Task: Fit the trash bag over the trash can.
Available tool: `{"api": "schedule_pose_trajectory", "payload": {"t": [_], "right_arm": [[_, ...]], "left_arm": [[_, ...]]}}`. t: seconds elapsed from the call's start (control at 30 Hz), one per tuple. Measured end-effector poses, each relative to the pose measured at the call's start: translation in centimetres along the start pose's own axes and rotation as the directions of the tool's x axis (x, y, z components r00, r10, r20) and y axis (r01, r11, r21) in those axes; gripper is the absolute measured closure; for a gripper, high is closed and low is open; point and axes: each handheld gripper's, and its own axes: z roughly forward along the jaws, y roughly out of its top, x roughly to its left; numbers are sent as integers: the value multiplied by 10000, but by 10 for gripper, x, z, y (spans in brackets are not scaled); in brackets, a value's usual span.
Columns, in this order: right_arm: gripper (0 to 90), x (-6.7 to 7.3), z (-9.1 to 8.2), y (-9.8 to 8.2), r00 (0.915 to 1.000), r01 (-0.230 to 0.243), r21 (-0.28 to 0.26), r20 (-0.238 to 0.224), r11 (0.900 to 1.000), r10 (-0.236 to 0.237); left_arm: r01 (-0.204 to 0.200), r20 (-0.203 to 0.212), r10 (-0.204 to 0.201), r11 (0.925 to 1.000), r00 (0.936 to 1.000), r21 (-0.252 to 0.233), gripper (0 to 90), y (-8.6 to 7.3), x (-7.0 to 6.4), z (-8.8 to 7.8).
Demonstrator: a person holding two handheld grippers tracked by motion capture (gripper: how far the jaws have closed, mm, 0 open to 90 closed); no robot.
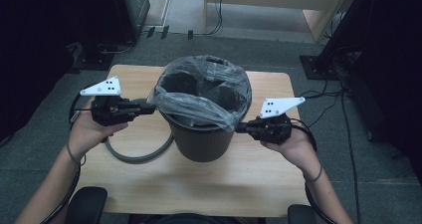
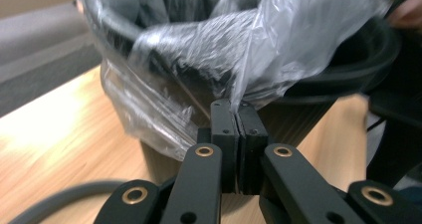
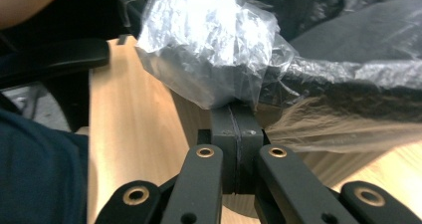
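The left claw [image 1: 151,106] is seen with its jaws pressed together on a fold of the clear plastic bin liner [image 1: 199,107], pinched at the liner's overhanging edge on the left side of the dark wastebasket [image 1: 201,139]; in the left gripper view the jaws meet flat with the film caught between their tips. The right claw [image 1: 240,128] is likewise clamped on the liner at the basket's right side, just under the rim, and in the right gripper view a bunched wad of film is seen rising from between the closed jaws. The liner is draped over the rim and hangs loosely down the outer wall, and its inside appears dark; contents cannot be made out. The wastebasket stands upright near the middle of the wooden tabletop [image 1: 259,174], between the two claws. A grey hose-like loop [image 1: 139,157] lies on the tabletop by the basket's left foot, beside the left hand [image 1: 89,132]. No readable writing or labels can be made out on anything.
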Motion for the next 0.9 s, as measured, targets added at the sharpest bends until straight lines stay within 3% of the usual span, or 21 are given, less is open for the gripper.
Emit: {"api": "schedule_pose_trajectory", "payload": {"t": [0.1,0.17,0.3,0.4,0.57,0.9], "right_arm": [[900,0,-7,0,9999,-168,-392,-25,9991,167],[832,0,-14,-1,9997,-233,-646,-107,9976,227],[706,5,-27,-3,9999,-78,-825,-96,9966,70],[674,10,-39,-1,9998,-80,-1333,-184,9910,56],[615,14,-47,11,9993,-278,-2160,-310,9760,216],[477,18,-19,29,9989,-419,-2263,-278,9732,366]], "left_arm": [[52,86,-51,9999,10000,-151,828,2,-2,-5],[97,149,-91,9992,9998,-400,756,5,-4,-9],[-224,191,242,9959,9995,-880,533,10,-6,-19],[-412,207,441,9912,9988,-1258,462,15,-6,-27],[-443,405,492,9924,9980,-1149,404,24,-8,-21],[-696,475,736,9943,9962,-802,391,32,-16,-4]]}}
